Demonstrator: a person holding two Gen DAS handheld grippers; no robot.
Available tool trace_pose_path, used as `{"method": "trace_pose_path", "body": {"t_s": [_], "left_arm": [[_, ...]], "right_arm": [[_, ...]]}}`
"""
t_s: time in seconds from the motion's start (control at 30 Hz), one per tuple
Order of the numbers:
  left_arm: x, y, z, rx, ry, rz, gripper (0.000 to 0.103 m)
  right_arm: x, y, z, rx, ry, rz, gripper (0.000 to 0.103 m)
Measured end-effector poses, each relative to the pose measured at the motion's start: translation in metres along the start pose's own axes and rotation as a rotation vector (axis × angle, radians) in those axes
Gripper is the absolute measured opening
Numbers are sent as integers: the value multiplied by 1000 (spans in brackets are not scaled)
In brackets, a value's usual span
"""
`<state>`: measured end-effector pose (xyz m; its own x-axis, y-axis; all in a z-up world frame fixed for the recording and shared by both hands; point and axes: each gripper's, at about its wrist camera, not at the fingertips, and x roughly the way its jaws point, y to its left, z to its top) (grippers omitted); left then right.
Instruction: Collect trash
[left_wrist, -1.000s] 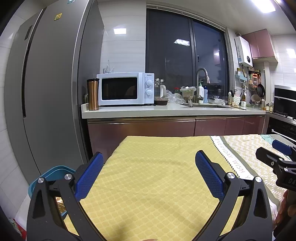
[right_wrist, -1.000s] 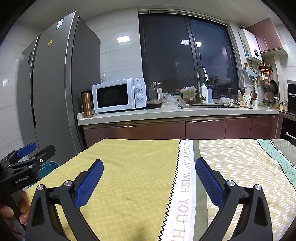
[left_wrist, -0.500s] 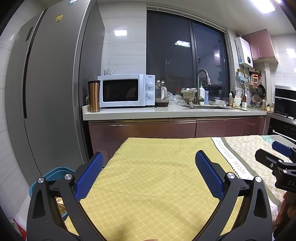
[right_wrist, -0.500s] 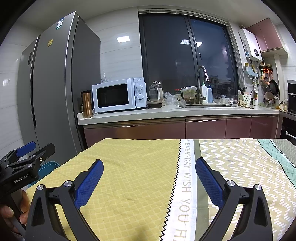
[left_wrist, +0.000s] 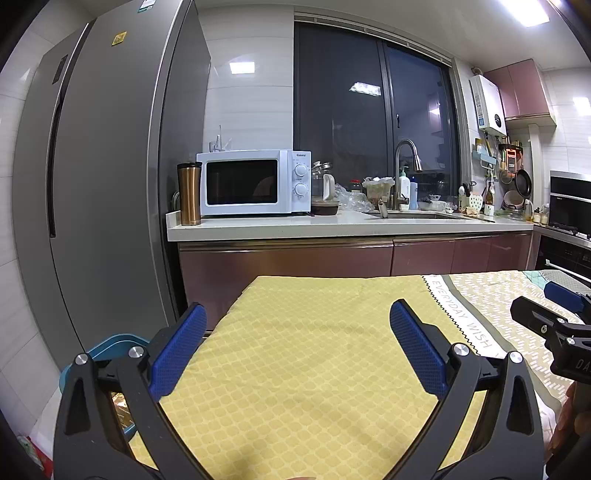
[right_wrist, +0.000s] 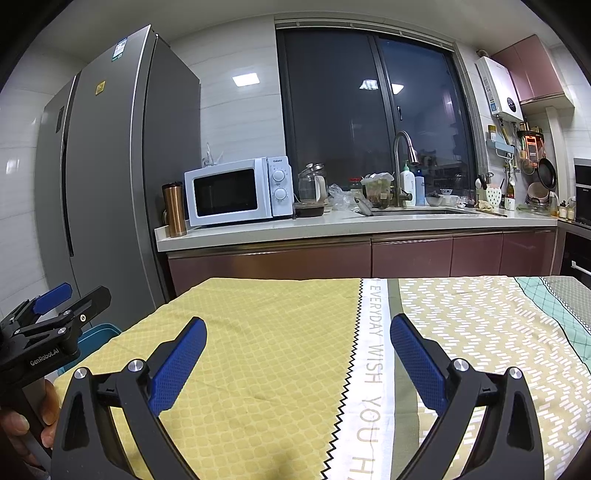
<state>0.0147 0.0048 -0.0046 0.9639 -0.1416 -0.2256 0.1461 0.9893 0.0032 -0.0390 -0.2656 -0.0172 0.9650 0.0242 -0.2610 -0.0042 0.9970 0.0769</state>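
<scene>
A blue bin (left_wrist: 105, 345) stands on the floor, just beside the left edge of the bench (left_wrist: 317, 369) and near the foot of the tall grey refrigerator (left_wrist: 110, 184). Something gold-brown lies inside it, too hidden by the left gripper's frame to identify.

Left gripper (left_wrist: 297, 328): blue-padded fingers (left_wrist: 177, 354) spread wide and holding nothing, above the yellow lattice-patterned part of the tablecloth (right_wrist: 266, 350). Right gripper (right_wrist: 298, 332): fingers likewise wide apart and holding nothing, over the white band printed "EVERYDAY WISH YOU". Right of that band the cloth changes to an olive panel with white dashes, then to a teal strip at the far right. A hand (right_wrist: 22, 421) grips the left gripper's handle at the lower left of the right wrist view.

Beyond the bench runs a pale kitchen worktop (left_wrist: 332, 225) on maroon cabinets. It carries a copper tumbler (left_wrist: 189, 194), a white microwave (left_wrist: 255, 182) and a sink with a tall faucet (left_wrist: 404, 166). A dark window (right_wrist: 369, 110) fills the wall behind.
</scene>
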Motion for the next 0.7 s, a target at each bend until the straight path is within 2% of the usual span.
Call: {"method": "trace_pose_path", "body": {"t_s": [0.7], "left_arm": [[0, 0, 0, 0, -2, 1, 97]], "right_arm": [[0, 5, 1, 7, -3, -2, 96]]}}
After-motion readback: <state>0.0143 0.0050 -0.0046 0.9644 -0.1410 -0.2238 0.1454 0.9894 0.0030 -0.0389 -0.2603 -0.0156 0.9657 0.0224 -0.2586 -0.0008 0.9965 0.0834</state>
